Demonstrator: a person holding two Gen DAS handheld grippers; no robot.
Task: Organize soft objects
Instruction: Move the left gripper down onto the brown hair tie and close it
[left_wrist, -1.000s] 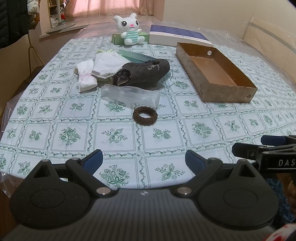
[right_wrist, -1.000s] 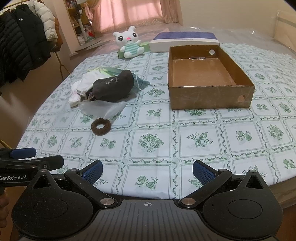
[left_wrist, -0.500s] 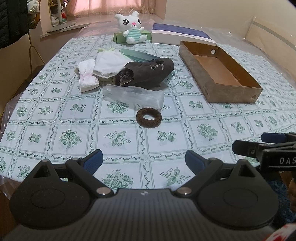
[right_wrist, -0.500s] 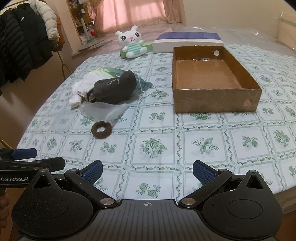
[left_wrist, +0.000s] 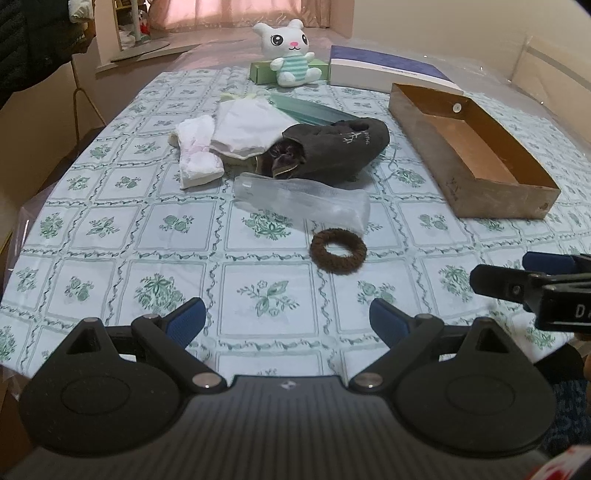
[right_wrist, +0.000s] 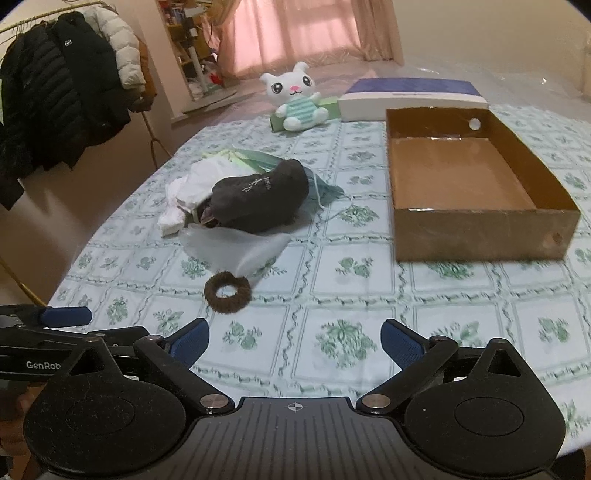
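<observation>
Soft objects lie in a loose heap on the far-left part of the table (left_wrist: 110, 254), which is covered by a green floral check cloth. Heap contents: dark grey fabric pouch (left_wrist: 332, 147) with pale embroidery, its open end facing the near-left; white cloth (left_wrist: 245, 127) tucked against and partly under the pouch's left side; small folded white piece with pink trim (left_wrist: 195, 155) just left of that. Teal-green flat sheet (left_wrist: 310, 110) shows behind the pouch.

Clear plastic bag (left_wrist: 303, 201) lies flat just in front of the pouch, touching it. Brown fuzzy hair tie (left_wrist: 338, 250) rests on the cloth just in front of the bag's right end; whether they touch, I cannot tell.

Open cardboard box (right_wrist: 480, 236) sits to the right of the heap, apart from it, with nothing visible inside. Plush bunny (right_wrist: 297, 99) sits upright at the far edge, against a green box (right_wrist: 330, 107); a white-and-purple flat box (right_wrist: 413, 98) is to its right.

Left gripper (left_wrist: 286, 319): fingers spread wide, holding nothing, above the near table edge. Right gripper (right_wrist: 294, 339): likewise spread wide, holding nothing, hair tie just ahead-left of it.

Coats (right_wrist: 55, 92) hang on a rack at far left.
</observation>
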